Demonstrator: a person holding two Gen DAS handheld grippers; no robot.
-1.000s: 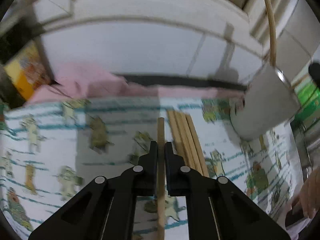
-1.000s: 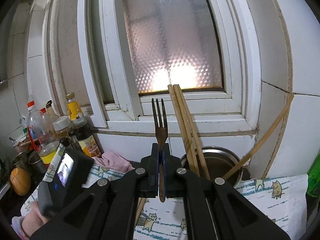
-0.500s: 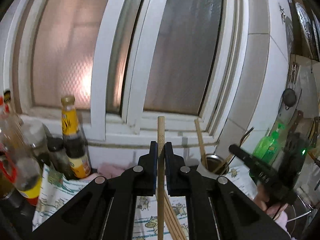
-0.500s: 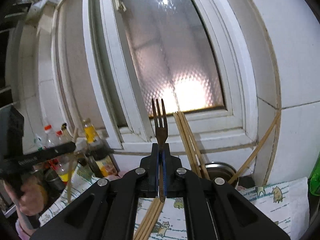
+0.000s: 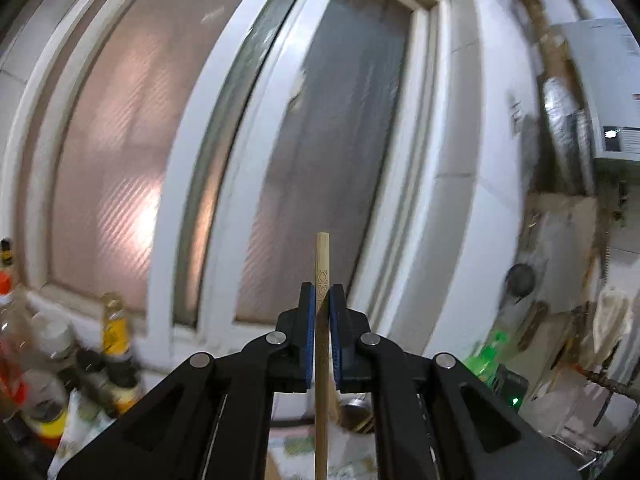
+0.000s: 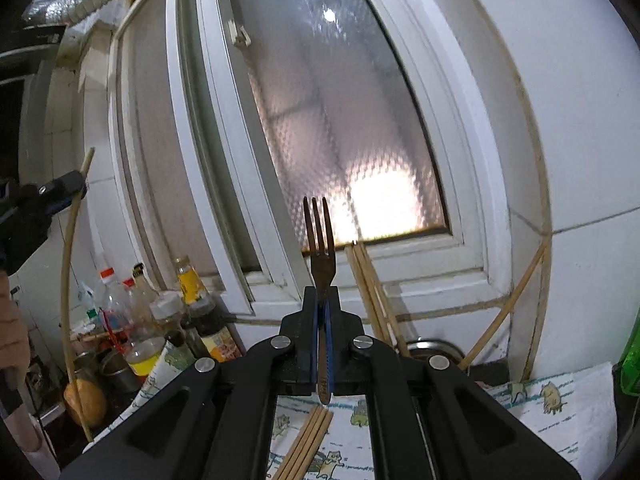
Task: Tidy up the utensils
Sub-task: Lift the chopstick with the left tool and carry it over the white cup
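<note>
Both hands are busy here. The left gripper [image 5: 319, 300] is clamped tight on a single wooden chopstick [image 5: 321, 264], holding it upright with the carved top end poking above the jaws, up in front of the frosted window [image 5: 120, 152]. You can spot that same left gripper from the right-hand camera too, off at the left edge, raised well above the counter.

The right gripper [image 6: 320, 300] is closed on a metal fork [image 6: 319, 240], tines pointing up, handle pinched between the blue pads [image 6: 329, 344].

Down below, a bundle of loose chopsticks [image 6: 308, 440] lies on the cat-print cloth [image 6: 560, 412], close to its near edge. More chopsticks [image 6: 370, 292] stand in a steel holder [image 6: 434, 348] at the back of the cloth against the tiled wall [image 6: 580, 120], leaning every which way. Sauce and oil bottles [image 6: 188, 304] crowd the sill side off to the left of the cloth.
</note>
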